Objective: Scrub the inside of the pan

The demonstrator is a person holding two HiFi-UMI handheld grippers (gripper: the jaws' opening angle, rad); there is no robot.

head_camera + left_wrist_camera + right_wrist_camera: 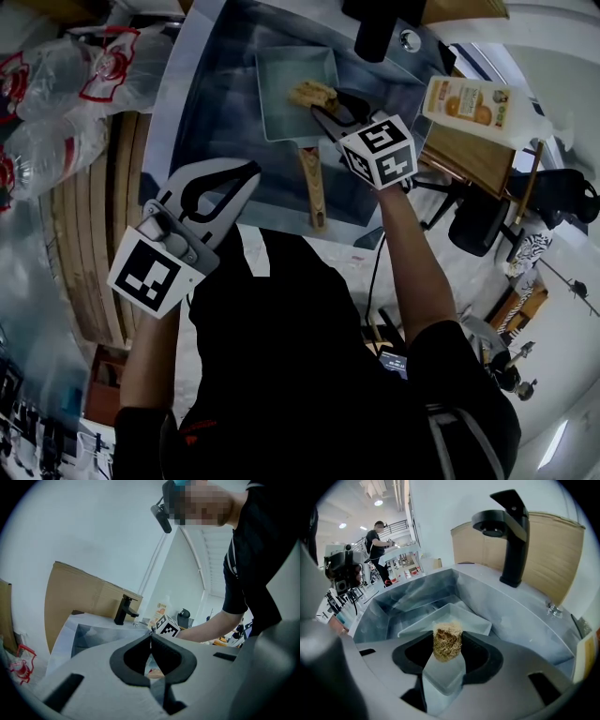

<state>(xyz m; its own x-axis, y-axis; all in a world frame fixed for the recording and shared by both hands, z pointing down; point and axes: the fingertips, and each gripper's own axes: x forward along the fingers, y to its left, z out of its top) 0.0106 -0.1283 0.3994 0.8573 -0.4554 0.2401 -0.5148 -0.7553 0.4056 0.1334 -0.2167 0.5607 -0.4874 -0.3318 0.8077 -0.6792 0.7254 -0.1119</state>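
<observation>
A square grey pan (286, 103) with a wooden handle (314, 192) lies in the steel sink (220, 94). My right gripper (325, 103) is shut on a tan loofah scrubber (312, 92), held over the pan's right side. In the right gripper view the scrubber (447, 641) stands between the jaws of the right gripper (447, 645), with the pan (454, 616) just beyond. My left gripper (249, 172) hovers at the sink's near edge, shut and holding nothing. Its closed tips (151, 638) point toward the sink.
A black faucet (377, 28) stands at the sink's far side and also shows as a faucet (511, 536) close on the right. An orange-labelled bottle (469, 105) sits on the right counter. Plastic water bottles (56, 84) lie left. Cardboard (79, 592) backs the sink.
</observation>
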